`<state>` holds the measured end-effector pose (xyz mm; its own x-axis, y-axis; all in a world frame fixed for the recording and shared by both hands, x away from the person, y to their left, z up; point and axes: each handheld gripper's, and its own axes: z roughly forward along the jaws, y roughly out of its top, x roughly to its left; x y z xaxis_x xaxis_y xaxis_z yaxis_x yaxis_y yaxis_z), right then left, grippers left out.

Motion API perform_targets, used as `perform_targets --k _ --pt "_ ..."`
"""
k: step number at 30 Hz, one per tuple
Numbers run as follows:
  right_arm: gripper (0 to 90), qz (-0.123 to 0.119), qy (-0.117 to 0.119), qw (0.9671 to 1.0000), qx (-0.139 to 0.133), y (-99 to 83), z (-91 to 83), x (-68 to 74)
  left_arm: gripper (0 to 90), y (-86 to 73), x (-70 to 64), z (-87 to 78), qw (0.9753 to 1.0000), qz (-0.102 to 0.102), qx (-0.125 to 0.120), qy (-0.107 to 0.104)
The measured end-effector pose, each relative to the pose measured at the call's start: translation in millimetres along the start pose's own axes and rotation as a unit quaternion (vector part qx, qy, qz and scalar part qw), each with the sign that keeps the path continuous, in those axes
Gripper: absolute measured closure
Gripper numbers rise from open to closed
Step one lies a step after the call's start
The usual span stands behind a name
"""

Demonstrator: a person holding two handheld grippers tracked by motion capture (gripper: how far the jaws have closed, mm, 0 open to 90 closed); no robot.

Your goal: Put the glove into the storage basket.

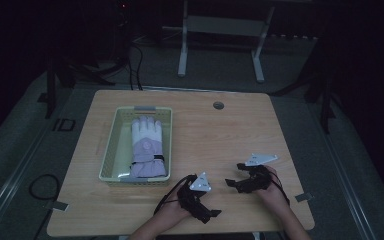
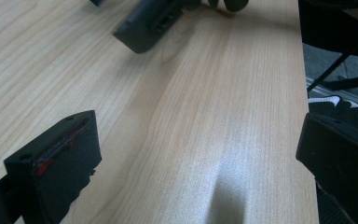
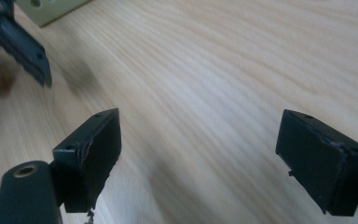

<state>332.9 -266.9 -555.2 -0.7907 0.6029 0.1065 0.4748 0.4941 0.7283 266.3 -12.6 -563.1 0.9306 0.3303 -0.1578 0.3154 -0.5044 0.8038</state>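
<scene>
A white and lavender glove [image 1: 146, 146] lies flat inside a pale yellow-green basket [image 1: 109, 150] on the left half of the wooden table [image 1: 220, 130]. My left gripper [image 1: 207, 207] rests near the table's front edge, right of the basket. It is open [image 2: 198, 158] over bare wood. My right gripper [image 1: 234, 175] sits just to its right, pointing left, and is also open [image 3: 205, 149] with only wood between its jaws. The right gripper's jaw tip [image 2: 147, 23] appears at the top of the left gripper view. A corner of the basket [image 3: 51, 9] is at the right gripper view's top left.
A round cable hole [image 1: 218, 105] is in the table near its back edge. Beyond the table stand a white frame's legs [image 1: 182, 55] on the grey floor. The table's right edge [image 2: 307, 93] runs close beside my left gripper's jaw.
</scene>
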Motion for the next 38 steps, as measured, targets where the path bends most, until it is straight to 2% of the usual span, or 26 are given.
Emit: perform_targets --k 3,5,10,15,17,19,24,28,32,38 --pt "14.1 0.002 0.004 1.0000 0.003 -9.6 -3.7 -0.8 0.0 -3.0 0.7 -0.3 1.0000 -0.002 -0.004 0.005" --pt "14.1 -0.004 -0.003 0.9999 0.010 -14.9 -6.5 -0.7 0.0 -5.3 1.5 0.4 1.0000 -0.006 -0.003 0.005" --pt "14.1 -0.009 -0.006 0.9999 -0.008 -22.9 -15.8 -0.5 0.0 -9.7 -0.8 0.4 0.9999 -0.003 -0.009 0.008" --pt "14.1 0.004 -0.006 0.9995 -0.030 -30.1 -23.1 -3.1 0.0 -11.3 -2.5 -0.7 0.9998 -0.005 -0.010 0.013" --pt "14.0 0.007 -0.008 0.9992 -0.039 -31.9 -25.3 -4.2 0.0 -12.4 -4.5 -2.3 0.9996 0.001 -0.017 0.022" --pt "13.6 0.010 -0.010 0.9986 -0.051 -32.8 -27.4 -4.7 0.0 -14.6 -5.6 -3.4 0.9997 0.000 -0.017 0.019" --pt "13.6 0.010 -0.014 0.9979 -0.062 -35.2 -31.0 -5.7 0.0 -17.3 -8.8 -3.6 0.9992 0.007 -0.027 0.031" --pt "13.7 0.025 -0.014 0.9971 -0.071 -36.4 -32.9 -8.2 0.0 -18.3 -7.8 -4.2 0.9991 0.007 -0.031 0.027" --pt "14.1 0.034 -0.016 0.9966 -0.073 -36.7 -33.5 -9.7 0.0 -19.5 -6.2 -6.7 0.9985 -0.004 -0.048 0.024" --pt "14.2 0.032 -0.013 0.9972 -0.066 -36.0 -32.4 -9.8 0.1 -21.0 -4.4 -7.2 0.9985 -0.008 -0.048 0.024"
